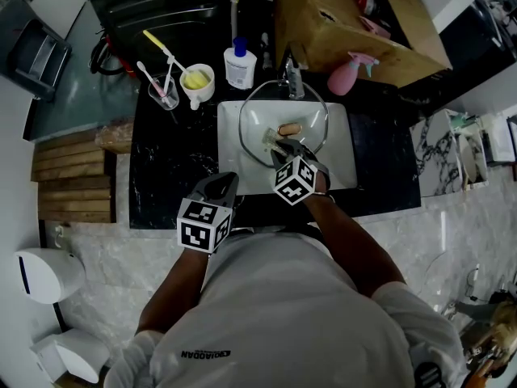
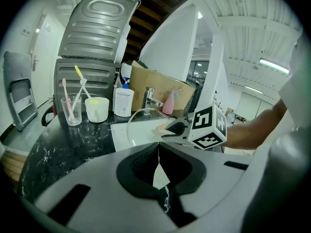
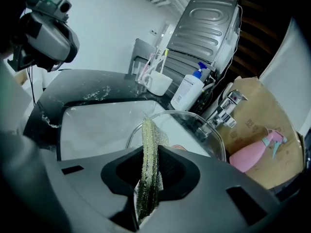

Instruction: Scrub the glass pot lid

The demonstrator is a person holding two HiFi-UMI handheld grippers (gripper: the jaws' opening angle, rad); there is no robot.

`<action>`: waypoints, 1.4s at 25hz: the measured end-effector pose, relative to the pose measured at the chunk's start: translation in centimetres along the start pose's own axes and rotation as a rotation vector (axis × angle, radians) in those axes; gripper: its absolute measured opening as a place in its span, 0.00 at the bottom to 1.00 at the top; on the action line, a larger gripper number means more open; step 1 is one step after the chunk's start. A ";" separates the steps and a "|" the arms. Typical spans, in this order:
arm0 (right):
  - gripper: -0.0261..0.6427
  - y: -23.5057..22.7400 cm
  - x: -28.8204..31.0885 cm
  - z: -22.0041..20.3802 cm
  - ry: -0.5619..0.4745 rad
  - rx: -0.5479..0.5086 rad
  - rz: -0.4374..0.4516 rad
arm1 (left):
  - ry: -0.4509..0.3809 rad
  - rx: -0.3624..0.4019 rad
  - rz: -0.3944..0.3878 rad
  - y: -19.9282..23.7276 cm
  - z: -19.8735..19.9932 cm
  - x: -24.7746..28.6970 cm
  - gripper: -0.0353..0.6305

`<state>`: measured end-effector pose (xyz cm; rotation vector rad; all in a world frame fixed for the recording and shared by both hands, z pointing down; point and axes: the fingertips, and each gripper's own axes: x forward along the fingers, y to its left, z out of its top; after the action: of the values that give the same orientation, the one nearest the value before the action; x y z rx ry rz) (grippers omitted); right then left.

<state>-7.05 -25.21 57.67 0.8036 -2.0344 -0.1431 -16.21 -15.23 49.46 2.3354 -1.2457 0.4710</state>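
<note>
The glass pot lid (image 1: pixel 260 111) lies in the white sink (image 1: pixel 339 164), its pale knob (image 1: pixel 289 128) facing up. My right gripper (image 1: pixel 280 146) reaches over the lid from the front, shut on a yellow-green scrub pad (image 3: pixel 148 164) that sticks out past the jaws near the knob. The right gripper view shows the lid's clear rim (image 3: pixel 214 130) just beyond the pad. My left gripper (image 1: pixel 222 187) hovers at the sink's front left corner, jaws shut with nothing between them. The lid (image 2: pixel 141 116) and the right gripper (image 2: pixel 173 129) show ahead in the left gripper view.
A faucet (image 1: pixel 292 78) stands behind the sink. On the black counter (image 1: pixel 170 164) are a soap bottle (image 1: pixel 240 65), a white mug (image 1: pixel 197 83) and a glass with toothbrushes (image 1: pixel 164 90). A pink spray bottle (image 1: pixel 349 73) and cardboard box (image 1: pixel 355 23) sit back right.
</note>
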 end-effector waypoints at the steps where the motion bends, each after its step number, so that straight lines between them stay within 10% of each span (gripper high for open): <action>1: 0.17 0.1 -0.1 0.1 -0.006 0.004 0.009 | 0.000 -0.001 0.000 -0.1 0.0 0.1 0.08; 18: 0.17 -9.6 -4.2 -1.5 -0.088 -0.007 -0.090 | -0.006 0.001 -0.001 -2.3 2.9 5.5 0.08; 35: 0.17 -18.9 3.7 -2.9 -0.011 -0.442 -0.132 | 0.033 -0.056 0.074 -3.7 3.8 8.7 0.08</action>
<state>3.06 -41.58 54.54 0.6533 -1.8602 -0.6479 -8.13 -21.43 49.75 2.2333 -1.3163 0.4905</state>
